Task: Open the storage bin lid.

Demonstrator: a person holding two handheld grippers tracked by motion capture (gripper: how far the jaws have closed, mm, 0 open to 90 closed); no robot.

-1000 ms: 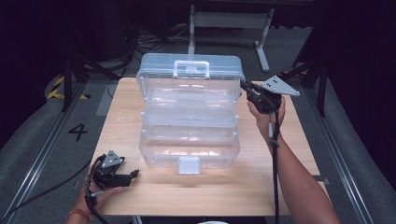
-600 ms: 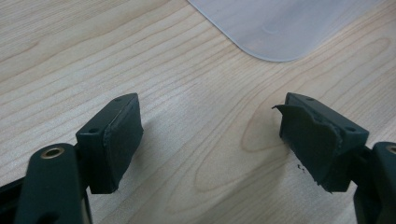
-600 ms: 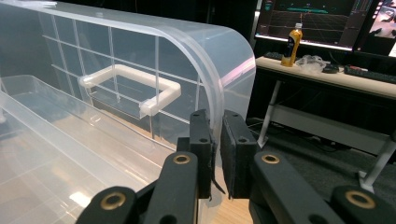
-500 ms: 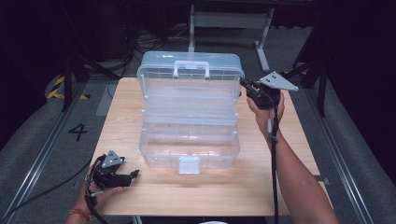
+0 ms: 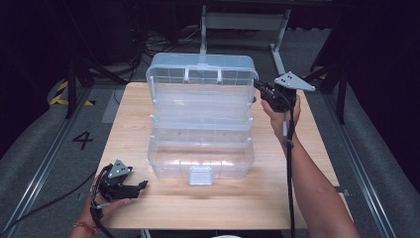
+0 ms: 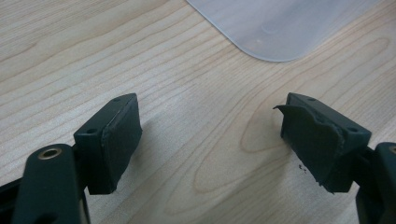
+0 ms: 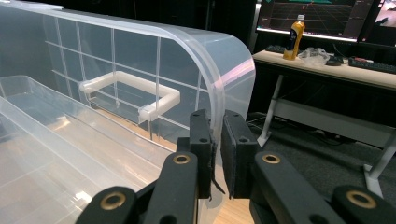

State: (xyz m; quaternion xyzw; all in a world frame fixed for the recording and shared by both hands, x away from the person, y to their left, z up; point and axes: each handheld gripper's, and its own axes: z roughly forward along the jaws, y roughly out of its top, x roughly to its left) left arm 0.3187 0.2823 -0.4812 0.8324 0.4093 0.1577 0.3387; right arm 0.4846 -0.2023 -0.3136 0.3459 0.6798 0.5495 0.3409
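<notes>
Near edge first: our left tongs (image 5: 130,187) are resting on the counter (image 5: 307,163) at its front left corner, spread wide with nothing between them; in the left gripper view the bare wood is showing between the pads (image 6: 116,140), and a corner of the clear box (image 5: 200,158) is sitting just ahead of them.

Box is sitting mid-counter, base toward us, latch tab (image 5: 200,174) at the front wall.

Far side: our right tongs (image 5: 262,90) are pinching the right edge of the lid (image 5: 200,82), nearly shut on the thin plastic (image 7: 215,116).

Change over the last second: the lid is standing more upright than it was, with the handle (image 5: 203,74) on its face turning from tilted up to facing us, and the right hand is sitting slightly nearer us. We are judging the opening as almost done, lid close to its stop.

Room: open counter is lying left and right of the box, a strip in front. Behind the lid the counter is ending close; a metal stand (image 5: 245,22) is sitting past it on the floor.
</notes>
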